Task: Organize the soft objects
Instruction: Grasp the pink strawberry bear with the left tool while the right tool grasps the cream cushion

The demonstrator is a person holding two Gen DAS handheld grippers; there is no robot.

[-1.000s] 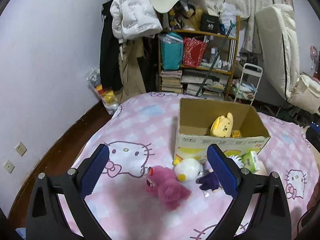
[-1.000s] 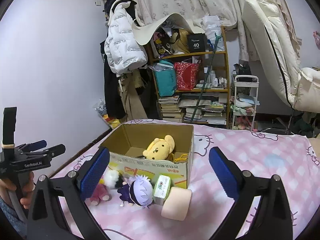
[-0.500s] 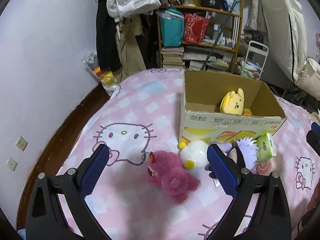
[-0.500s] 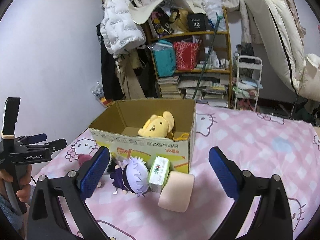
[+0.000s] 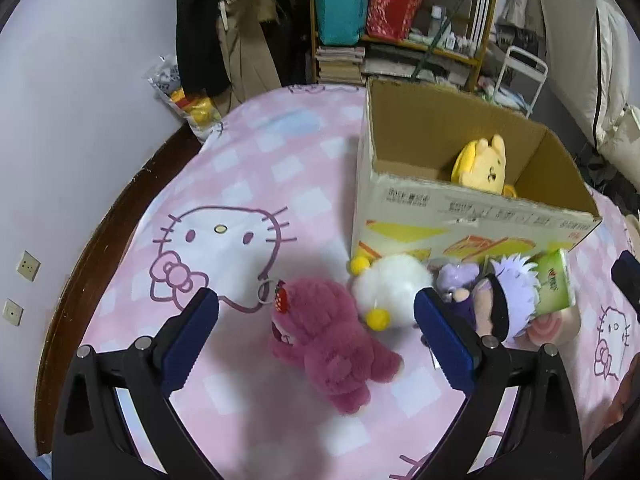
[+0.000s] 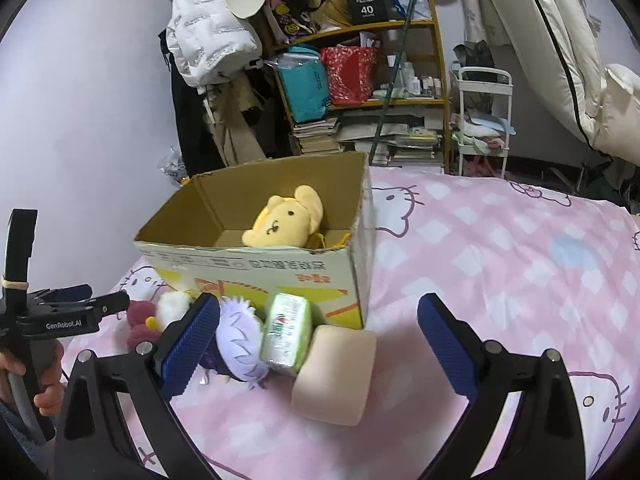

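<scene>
An open cardboard box [image 5: 460,216] [image 6: 248,264] on the pink bed holds a yellow plush [image 5: 482,166] [image 6: 286,218]. In front of it lie a magenta bear plush [image 5: 332,340], a white round plush [image 5: 390,294], a purple-haired doll [image 5: 508,296] [image 6: 238,340], a green tissue pack [image 5: 554,284] [image 6: 286,330] and a peach roll cushion [image 6: 334,376]. My left gripper [image 5: 316,344] stands open, low over the magenta bear, which lies between its fingers. My right gripper [image 6: 318,344] is open above the tissue pack and cushion.
A cluttered shelf [image 6: 360,92] with bags and books, hanging coats [image 5: 208,20] and a white cart [image 6: 484,120] stand beyond the bed. The bed's wooden edge [image 5: 100,232] curves along the left. A hand [image 6: 40,380] holds the left gripper's handle.
Both grippers have moved down and forward toward the toys. The magenta bear now lies between the left fingers; the tissue pack and cushion sit closer under the right gripper.
</scene>
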